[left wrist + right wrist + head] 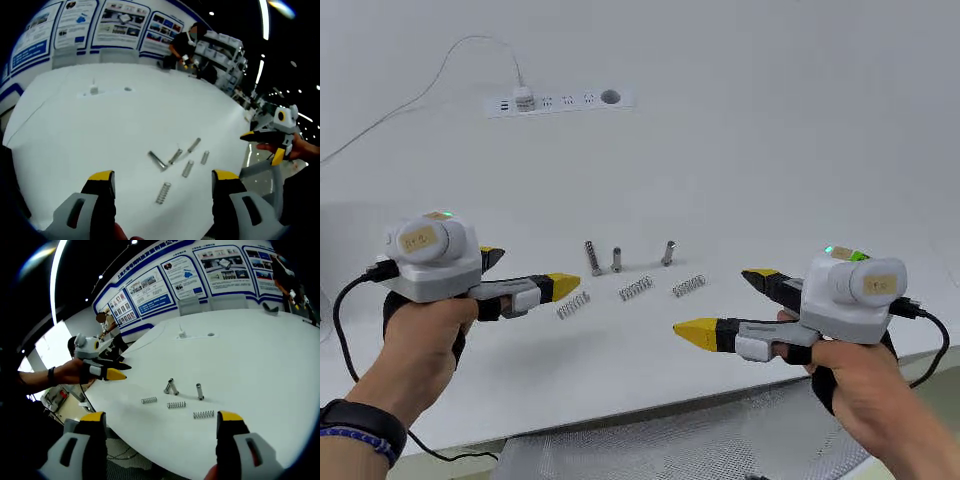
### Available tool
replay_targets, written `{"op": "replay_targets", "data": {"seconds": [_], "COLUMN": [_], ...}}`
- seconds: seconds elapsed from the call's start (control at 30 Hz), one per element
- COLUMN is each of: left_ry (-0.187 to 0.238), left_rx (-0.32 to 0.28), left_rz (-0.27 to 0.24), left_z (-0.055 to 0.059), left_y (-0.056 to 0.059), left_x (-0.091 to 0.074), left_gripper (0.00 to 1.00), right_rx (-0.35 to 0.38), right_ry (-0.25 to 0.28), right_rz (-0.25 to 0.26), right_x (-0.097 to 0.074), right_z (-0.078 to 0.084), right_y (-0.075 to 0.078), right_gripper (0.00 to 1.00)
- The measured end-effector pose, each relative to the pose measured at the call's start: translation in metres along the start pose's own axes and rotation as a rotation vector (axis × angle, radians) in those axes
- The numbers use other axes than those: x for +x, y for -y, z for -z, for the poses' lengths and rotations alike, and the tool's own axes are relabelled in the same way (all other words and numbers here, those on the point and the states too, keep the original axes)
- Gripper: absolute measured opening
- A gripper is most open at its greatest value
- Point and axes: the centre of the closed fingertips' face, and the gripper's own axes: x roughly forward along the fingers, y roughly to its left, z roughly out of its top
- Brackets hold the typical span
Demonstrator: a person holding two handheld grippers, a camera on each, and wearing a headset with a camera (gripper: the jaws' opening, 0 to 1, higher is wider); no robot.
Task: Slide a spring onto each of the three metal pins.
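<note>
**Desk lot, pins and springs. All positions ref. the mid pin.**

1. Mid pin (616, 259): metal, upright on white desk (620, 370).
2. Left pin (592, 257): just beside mid pin, on its left in head view. Tilted; can't tell if lying or propped.
3. Right pin (668, 252): near mid pin on the opp. side, apart from it, approx. upright.
4. Springs, qty 3: lying loose on desk in a row, on the person's side of mid pin.
   - Mid spring (635, 288): just in front of mid pin.
   - Left spring (573, 305): front-left of it.
   - Right spring (688, 286): front-right of it.
   - None touches a pin.
5. Left tool (528, 272): in left hand (425, 335), off the desk, well to the left of mid pin. Yellow tips aim toward the row. Jaws wide, holding nothing.
6. Right tool (725, 303): in right hand (865, 375), well to the right of mid pin and nearer the person. Jaws wide, holding nothing.
7. Power strip (560, 100): white, well behind mid pin, w/ one plug (523, 97) and cable.
8. Wristband (360, 420): dark, on left wrist.
</note>
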Motion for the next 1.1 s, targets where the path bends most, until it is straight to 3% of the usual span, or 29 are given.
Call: {"op": "replay_targets", "data": {"seconds": [0.43,0.77,0.93,1.1], "left_ry": [-0.035,-0.035,-0.034,-0.05], "left_rx": [-0.041,-0.116,-0.14,-0.163], "left_rz": [-0.007,0.022,0.015,0.015], "left_z": [0.002,0.0,-0.002,0.0], "left_y": [-0.016,-0.008,-0.01,-0.009], "left_x": [0.039,0.064,0.077,0.091], "left_gripper": [0.78,0.65,0.53,0.49], "right_rx": [0.015,0.016,0.017,0.024], "right_ry": [-0.012,-0.008,-0.008,-0.005], "right_rz": [0.001,0.001,-0.004,-0.001], "right_x": [0.0,0.001,0.001,0.001], "right_z": [0.007,0.005,0.005,0.005], "right_y": [0.001,-0.001,-0.002,-0.001], "right_gripper": [0.92,0.92,0.92,0.92]}}
